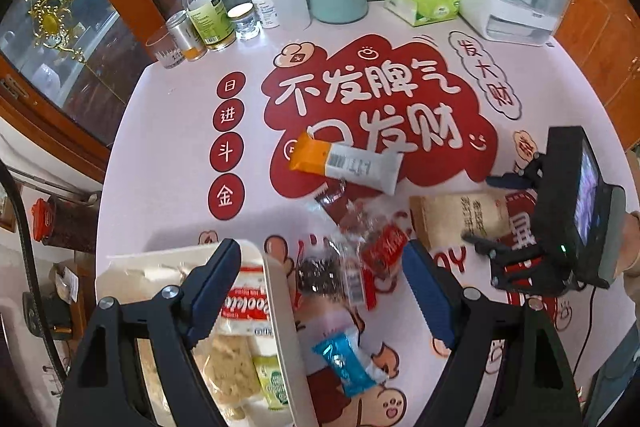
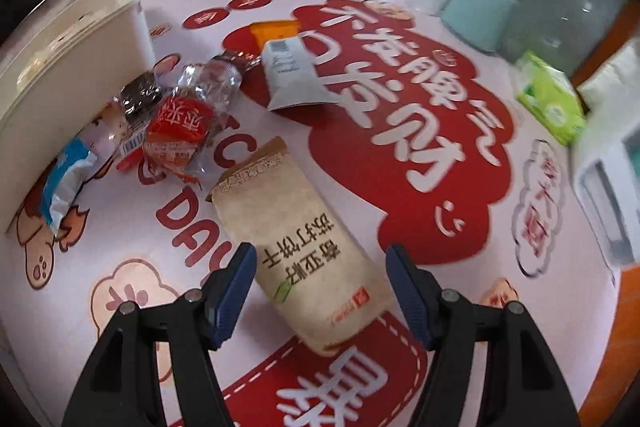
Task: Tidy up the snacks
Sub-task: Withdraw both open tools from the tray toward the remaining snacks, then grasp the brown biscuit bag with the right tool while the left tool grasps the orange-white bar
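White bin (image 1: pixel 280 307) on the worktop (image 1: pixel 160 167) already holds a few snacks. Left outside: kraft cracker pack (image 2: pixel 304 251) between my right gripper's (image 2: pixel 320 291) wide fingers, five smaller packets. Left gripper (image 1: pixel 320 283) wide, empty.

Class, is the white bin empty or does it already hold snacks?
It holds snacks: the white bin contains wrapped packets, seen past the left tool.

Dining corner by a cabinet

A brown wooden glass-door cabinet (image 1: pixel 80 39) stands behind the round white-and-red printed table (image 1: pixel 168 155).
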{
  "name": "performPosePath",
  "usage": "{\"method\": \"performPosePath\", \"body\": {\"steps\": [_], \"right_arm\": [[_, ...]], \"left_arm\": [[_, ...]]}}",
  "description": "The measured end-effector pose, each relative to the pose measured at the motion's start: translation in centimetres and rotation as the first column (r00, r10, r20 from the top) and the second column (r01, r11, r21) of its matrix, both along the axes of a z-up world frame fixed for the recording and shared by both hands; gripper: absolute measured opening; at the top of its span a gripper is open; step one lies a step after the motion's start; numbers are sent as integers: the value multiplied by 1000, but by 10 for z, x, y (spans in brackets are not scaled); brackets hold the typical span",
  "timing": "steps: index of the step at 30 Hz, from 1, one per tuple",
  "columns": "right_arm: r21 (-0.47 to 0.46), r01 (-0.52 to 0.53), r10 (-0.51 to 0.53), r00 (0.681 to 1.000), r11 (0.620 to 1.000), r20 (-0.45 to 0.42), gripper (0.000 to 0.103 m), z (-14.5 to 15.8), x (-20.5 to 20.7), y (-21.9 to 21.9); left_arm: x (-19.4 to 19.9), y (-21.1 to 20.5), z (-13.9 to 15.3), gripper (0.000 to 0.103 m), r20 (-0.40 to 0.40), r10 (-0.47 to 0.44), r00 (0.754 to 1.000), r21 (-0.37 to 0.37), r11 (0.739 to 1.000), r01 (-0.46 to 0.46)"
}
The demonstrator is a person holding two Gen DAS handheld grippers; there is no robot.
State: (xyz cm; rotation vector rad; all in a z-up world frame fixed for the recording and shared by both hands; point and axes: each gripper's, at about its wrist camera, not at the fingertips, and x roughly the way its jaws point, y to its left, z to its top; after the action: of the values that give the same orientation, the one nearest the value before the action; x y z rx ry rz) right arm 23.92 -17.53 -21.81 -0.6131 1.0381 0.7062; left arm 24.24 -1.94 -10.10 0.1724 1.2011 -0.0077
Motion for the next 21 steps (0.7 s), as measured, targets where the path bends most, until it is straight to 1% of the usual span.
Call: {"method": "performPosePath", "body": {"steps": [6, 9, 13, 14, 17, 18, 19, 20, 21], "right_arm": [[35, -77, 80, 993, 996, -91, 69, -3, 13, 6], [51, -100, 106, 986, 994, -130, 70, -5, 16, 4], [70, -105, 117, 974, 992, -193, 70, -9, 19, 2], [63, -115, 126, 973, 991, -194, 70, -11, 17, 2], [40, -149, 153, 978, 988, -143, 70, -13, 8, 2], [31, -139, 142, 982, 990, -126, 69, -13, 6, 2], [26, -119, 121, 986, 993, -114, 65, -13, 6, 0], [27, -75, 77, 991, 997, -108, 64, -12, 8, -2], [31, -36, 40, 994, 999, -106, 60, -12, 11, -6]], "left_arm": [[35, -2, -18, 82, -50, 39, 998, -15, 999, -39], [49, -3, -29, 82, -71, 54, 996, -14, 998, -55], [71, -5, -46, 82, -98, 78, 992, 3, 997, -78], [74, -6, -50, 82, -104, 84, 991, 5, 996, -84], [88, -6, -63, 82, -123, 105, 987, 16, 994, -104], [91, -6, -66, 82, -126, 116, 985, 21, 993, -114], [95, -6, -70, 82, -129, 128, 983, 21, 992, -127], [99, -5, -76, 82, -138, 142, 980, 13, 990, -142], [103, -4, -81, 82, -152, 159, 976, 3, 987, -160]]}}
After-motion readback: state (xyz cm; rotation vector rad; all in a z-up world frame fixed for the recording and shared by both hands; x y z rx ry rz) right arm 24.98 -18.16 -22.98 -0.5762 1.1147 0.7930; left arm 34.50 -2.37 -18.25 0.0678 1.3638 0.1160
